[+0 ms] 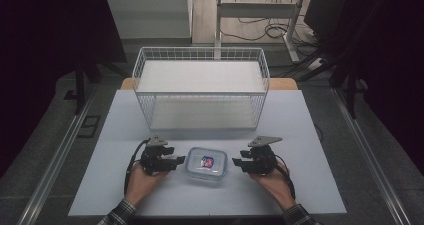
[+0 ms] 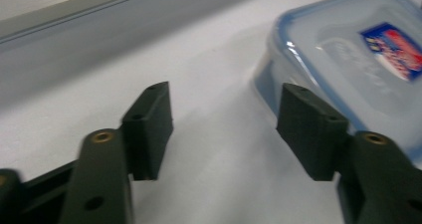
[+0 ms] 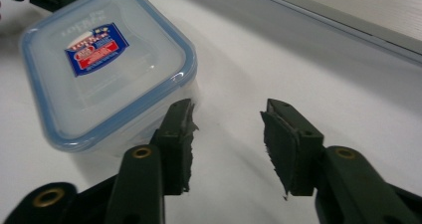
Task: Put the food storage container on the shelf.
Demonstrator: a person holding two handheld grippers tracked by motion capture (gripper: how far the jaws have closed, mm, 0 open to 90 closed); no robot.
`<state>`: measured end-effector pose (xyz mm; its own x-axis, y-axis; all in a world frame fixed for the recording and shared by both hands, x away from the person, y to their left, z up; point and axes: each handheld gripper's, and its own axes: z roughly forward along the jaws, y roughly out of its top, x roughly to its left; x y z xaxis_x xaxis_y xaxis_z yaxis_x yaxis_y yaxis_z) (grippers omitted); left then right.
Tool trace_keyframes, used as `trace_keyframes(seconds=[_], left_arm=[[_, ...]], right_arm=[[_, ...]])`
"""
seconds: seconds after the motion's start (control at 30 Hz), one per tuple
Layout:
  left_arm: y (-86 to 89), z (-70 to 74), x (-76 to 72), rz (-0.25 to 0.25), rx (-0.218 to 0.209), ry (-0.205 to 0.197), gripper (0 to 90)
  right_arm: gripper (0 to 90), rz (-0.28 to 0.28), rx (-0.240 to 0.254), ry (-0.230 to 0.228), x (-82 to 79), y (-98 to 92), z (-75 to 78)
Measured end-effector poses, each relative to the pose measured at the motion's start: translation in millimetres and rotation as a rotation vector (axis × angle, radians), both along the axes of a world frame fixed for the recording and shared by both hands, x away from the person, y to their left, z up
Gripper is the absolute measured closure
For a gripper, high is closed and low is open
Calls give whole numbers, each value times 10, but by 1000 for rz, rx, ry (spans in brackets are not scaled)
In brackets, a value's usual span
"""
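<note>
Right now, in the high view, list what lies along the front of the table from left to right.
Left gripper → clear lidded container with a blue rim → right gripper. Both grippers have open jaws with nothing between them, and both point at the container.

You have bare table [image 1: 300,185] on the left, right and near sides of the lidded box [image 1: 206,164]. On its far side the wire basket [image 1: 200,87] blocks the way, with a narrow strip between.
</note>
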<state>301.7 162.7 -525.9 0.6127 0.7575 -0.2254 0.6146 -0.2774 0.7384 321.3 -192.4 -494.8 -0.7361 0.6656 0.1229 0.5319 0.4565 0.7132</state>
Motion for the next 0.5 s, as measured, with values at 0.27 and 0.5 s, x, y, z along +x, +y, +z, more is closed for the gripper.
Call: trace_keyframes(seconds=[0.27,0.5], left_arm=[[10,143,-72,-67,-91,-39,243],[-210,95,4,-130,-110,24,155]], right_arm=[[326,0,84,28,-110,22,82],[238,27,163,103,-136,145,30]])
